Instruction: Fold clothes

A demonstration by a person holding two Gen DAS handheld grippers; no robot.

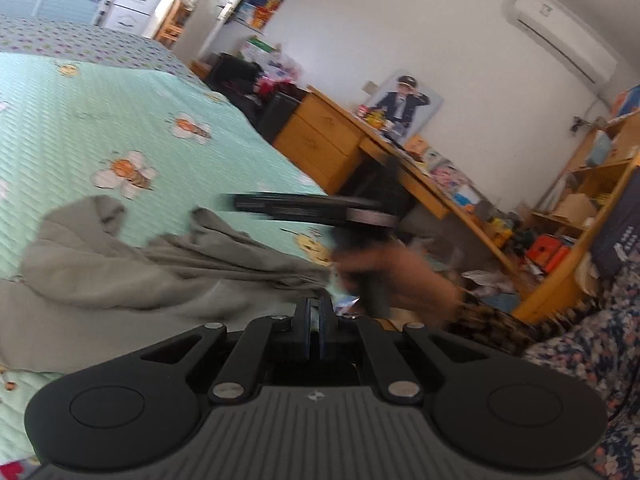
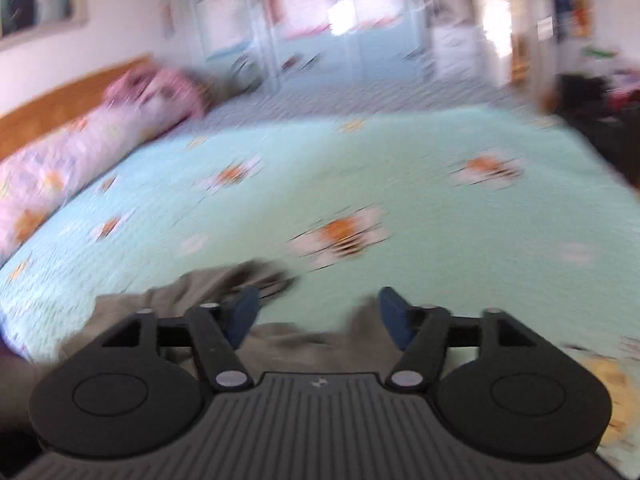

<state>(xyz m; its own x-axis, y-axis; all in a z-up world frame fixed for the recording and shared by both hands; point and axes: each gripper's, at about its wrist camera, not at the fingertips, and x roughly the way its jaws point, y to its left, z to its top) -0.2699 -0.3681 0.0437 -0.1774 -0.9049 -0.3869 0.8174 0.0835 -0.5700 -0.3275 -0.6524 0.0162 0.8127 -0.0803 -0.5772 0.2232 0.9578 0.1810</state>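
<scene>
A grey garment (image 1: 120,272) lies crumpled on a mint bedspread (image 1: 120,100) printed with bees. Its folds are drawn into a tight bunch that runs up to my left gripper (image 1: 316,304), whose jaws are shut on the cloth. My right gripper (image 1: 236,204) shows from the side above the garment, blurred, held by a hand (image 1: 400,276). In the right wrist view, the right gripper (image 2: 316,308) is open, its blue pads (image 2: 244,312) wide apart with nothing between them. The grey garment (image 2: 304,340) lies just below it on the bedspread (image 2: 400,160).
A pink floral pillow (image 2: 80,152) lies along the wooden headboard (image 2: 60,108). A wooden desk (image 1: 320,136) and cluttered shelves (image 1: 580,208) stand past the bed's edge. A floral sleeve (image 1: 580,352) is at the right. Pale wardrobes (image 2: 320,20) stand at the far end.
</scene>
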